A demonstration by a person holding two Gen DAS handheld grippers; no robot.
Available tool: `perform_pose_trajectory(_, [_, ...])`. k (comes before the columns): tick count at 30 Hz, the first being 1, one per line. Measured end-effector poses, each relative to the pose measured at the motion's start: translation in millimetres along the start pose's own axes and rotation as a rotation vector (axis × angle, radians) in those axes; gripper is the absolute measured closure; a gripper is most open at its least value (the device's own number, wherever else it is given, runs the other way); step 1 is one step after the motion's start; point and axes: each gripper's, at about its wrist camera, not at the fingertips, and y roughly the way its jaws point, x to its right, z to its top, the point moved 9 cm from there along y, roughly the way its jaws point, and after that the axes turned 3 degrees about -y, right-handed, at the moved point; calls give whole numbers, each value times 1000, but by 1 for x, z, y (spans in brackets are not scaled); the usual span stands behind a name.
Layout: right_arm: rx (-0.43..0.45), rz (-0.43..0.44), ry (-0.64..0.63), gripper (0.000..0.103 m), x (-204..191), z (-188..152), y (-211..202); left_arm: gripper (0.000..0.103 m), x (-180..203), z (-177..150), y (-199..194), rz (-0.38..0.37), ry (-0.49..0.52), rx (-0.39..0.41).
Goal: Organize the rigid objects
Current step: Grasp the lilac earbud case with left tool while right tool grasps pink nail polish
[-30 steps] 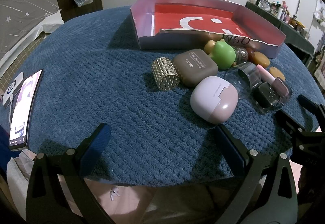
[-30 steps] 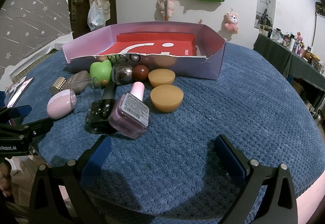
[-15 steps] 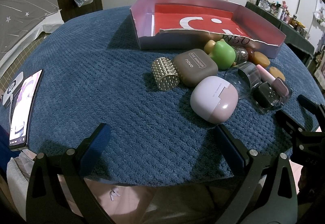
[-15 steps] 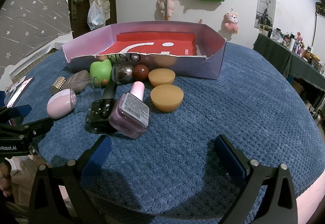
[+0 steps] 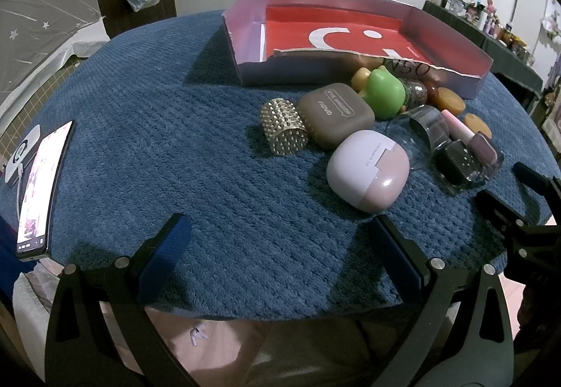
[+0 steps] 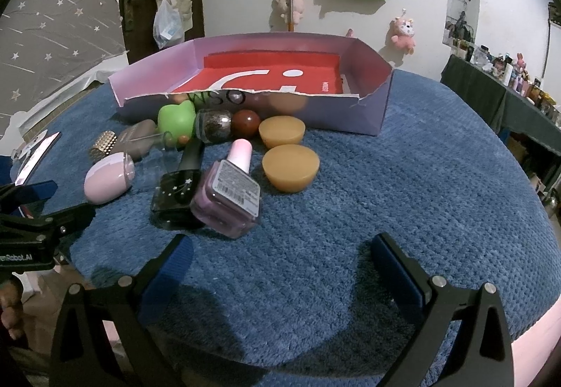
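A shallow cardboard box (image 5: 245,46) (image 6: 371,113) with a red floor stands at the back of the blue mat. In front of it lie a studded gold cylinder (image 5: 283,131), a brown case (image 5: 335,115), a lilac-pink case (image 5: 368,169) (image 6: 107,178), a green toy (image 5: 384,94) (image 6: 176,118), a black nail-polish bottle (image 6: 177,192), a lilac nail-polish bottle (image 6: 229,194) and two amber pucks (image 6: 290,167). My left gripper (image 5: 277,246) is open near the mat's front edge, short of the lilac-pink case. My right gripper (image 6: 280,264) is open, just short of the lilac bottle. Both hold nothing.
A phone (image 5: 42,187) lies at the mat's left edge beside a white charger puck (image 5: 19,155). A dark shelf (image 6: 505,102) crowded with small bottles stands at the right. Bare blue mat (image 6: 438,176) stretches right of the pucks.
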Motion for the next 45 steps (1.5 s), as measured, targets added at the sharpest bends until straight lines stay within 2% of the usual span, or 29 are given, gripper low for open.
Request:
perform_pose_trajectory(5, [-3, 43, 16, 1, -2, 1, -4, 1, 10, -1, -2, -22, 29, -3])
perform_pose_trajectory(9, [-4, 77, 20, 10, -5, 3, -6, 2, 18, 1, -5, -52, 50, -2])
perform_pose_trajectory(12, [-4, 100, 21, 17, -7, 8, -5, 9, 26, 2, -5, -75, 75, -6])
perform_pose_trajectory(17, [-4, 125, 20, 24, -12, 10, -6, 23, 32, 6, -5, -96, 93, -4])
perform_pose_trajectory(20, [-7, 126, 23, 28, -10, 12, -5, 27, 35, 9, -3, -105, 102, -7])
perform_pose_trajectory(28, [6, 212, 127, 29, -3, 22, -4, 36, 44, 18, 4, -129, 125, -8])
perform_pose_trajectory(40, [26, 237, 186, 36, 0, 32, 12, 41, 46, 28, 11, -137, 128, 6])
perform_pose_trajectory(45, [53, 180, 116, 48, -2, 33, 3, 42, 48, 26, 11, -124, 145, 14])
